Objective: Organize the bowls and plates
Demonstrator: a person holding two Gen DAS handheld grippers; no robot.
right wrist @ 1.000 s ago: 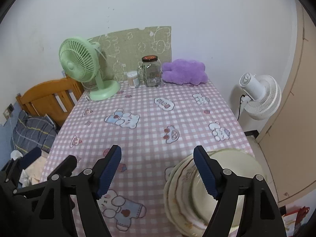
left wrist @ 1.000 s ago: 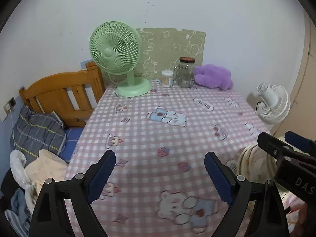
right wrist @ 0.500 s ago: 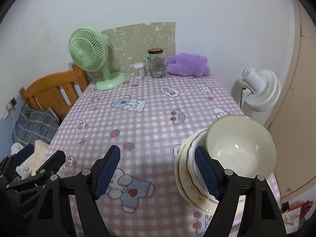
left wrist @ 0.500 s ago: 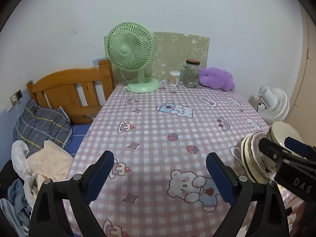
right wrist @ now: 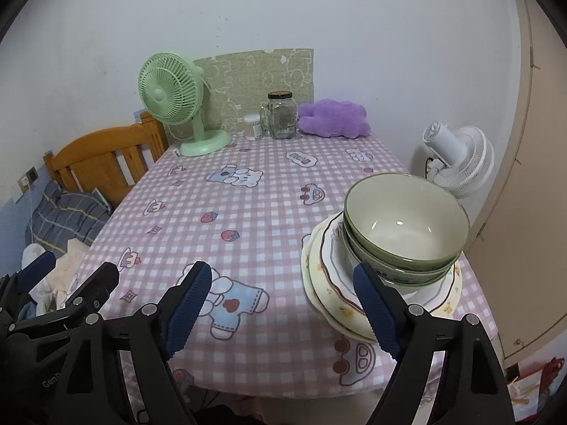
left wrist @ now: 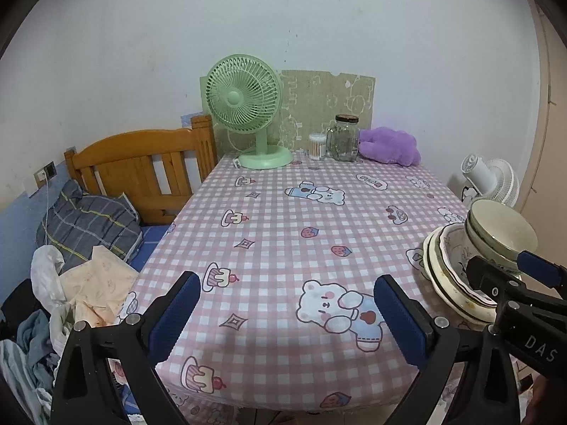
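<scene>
Green-rimmed bowls point(right wrist: 405, 223) are nested on a stack of cream plates point(right wrist: 326, 283) at the table's near right corner. The stack also shows in the left wrist view point(left wrist: 457, 265), with the bowls point(left wrist: 499, 233) on top. My right gripper point(right wrist: 283, 304) is open and empty, its right finger just in front of the plates. My left gripper point(left wrist: 288, 315) is open and empty over the table's near edge, left of the stack. The right gripper also shows at the right edge of the left wrist view point(left wrist: 514, 276).
The table has a pink checked cloth point(left wrist: 312, 219). At its far end stand a green fan point(left wrist: 248, 113), a glass jar point(left wrist: 343, 138), a cotton-swab tub point(left wrist: 317, 146) and a purple plush point(left wrist: 389, 146). A wooden bed point(left wrist: 141, 166) with clothes lies left. A white fan point(right wrist: 457, 159) stands right.
Both grippers have pulled back from the table and risen. The stack of plates and bowls has come fully into view. Both grippers have stayed open.
</scene>
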